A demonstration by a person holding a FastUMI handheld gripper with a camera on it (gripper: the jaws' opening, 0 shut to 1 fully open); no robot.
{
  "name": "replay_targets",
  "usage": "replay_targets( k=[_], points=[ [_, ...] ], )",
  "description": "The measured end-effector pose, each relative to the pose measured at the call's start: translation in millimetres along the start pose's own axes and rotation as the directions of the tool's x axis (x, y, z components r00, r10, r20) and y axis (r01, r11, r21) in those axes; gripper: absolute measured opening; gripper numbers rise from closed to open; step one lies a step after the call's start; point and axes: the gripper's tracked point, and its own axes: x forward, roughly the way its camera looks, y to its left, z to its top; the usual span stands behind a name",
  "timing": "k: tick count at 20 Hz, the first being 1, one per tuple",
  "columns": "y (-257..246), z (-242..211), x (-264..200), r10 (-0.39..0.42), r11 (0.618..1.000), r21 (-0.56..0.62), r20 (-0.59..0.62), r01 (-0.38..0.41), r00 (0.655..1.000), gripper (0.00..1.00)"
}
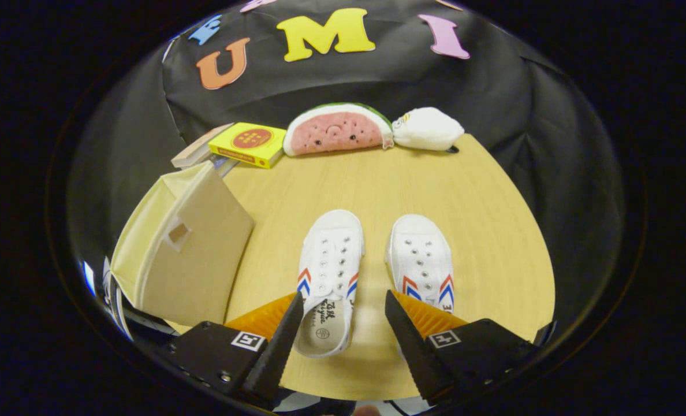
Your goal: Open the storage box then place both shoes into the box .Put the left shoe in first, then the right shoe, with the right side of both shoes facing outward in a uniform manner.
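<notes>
The gripper (343, 300) hangs over a light wooden table (481, 219). Its two fingers are spread wide apart and hold nothing.

Two white canvas shoes with red and blue stripes on the sides lie on the table, side by side, a little apart. Their toes point away from the gripper. The left white shoe (328, 271) has its heel end between the fingers, close to the left finger, and you can look down into it and see the printed sole inside. The right white shoe (421, 260) lies just ahead of the right finger, and that finger hides its heel.

The cream fabric storage box (190, 254) stands on the table to the left of the shoes, near the left finger. It has a small square cut-out in the side that faces the shoes. A flap seems to lie over its top, but the view bends a lot there, so it is hard to be sure the box is closed.

Far beyond the shoes, at the back of the table, sits a soft watermelon slice toy with a little face (337, 128). A white soft toy (428, 128) lies just beside it on the right. A yellow flat box with a red circle (248, 143) lies to the left of the melon, on top of what looks like a book (196, 153), just behind the storage box.
</notes>
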Motion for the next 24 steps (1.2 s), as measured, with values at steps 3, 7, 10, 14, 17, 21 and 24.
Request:
replay_targets(
  k=[3,7,10,14,17,21,24],
  points=[
    [0,-5,28,0.033,0.999,0.031,-0.062,-0.032,0.998,0.86],
    [-9,-9,49,0.029,0.998,0.05,-0.118,-0.024,0.993,0.73],
    [-11,-9,61,0.05,0.996,0.08,-0.156,-0.038,0.987,0.73],
    [-1,-8,68,0.116,0.99,0.104,-0.19,-0.098,0.975,0.51],
    [5,-8,66,0.146,0.985,0.125,-0.207,-0.122,0.967,0.14],
    [11,-9,63,0.185,0.966,0.216,-0.208,-0.139,0.961,0.0],
    [18,-7,51,0.169,0.964,0.239,-0.194,-0.121,0.966,0.0]
  ],
)
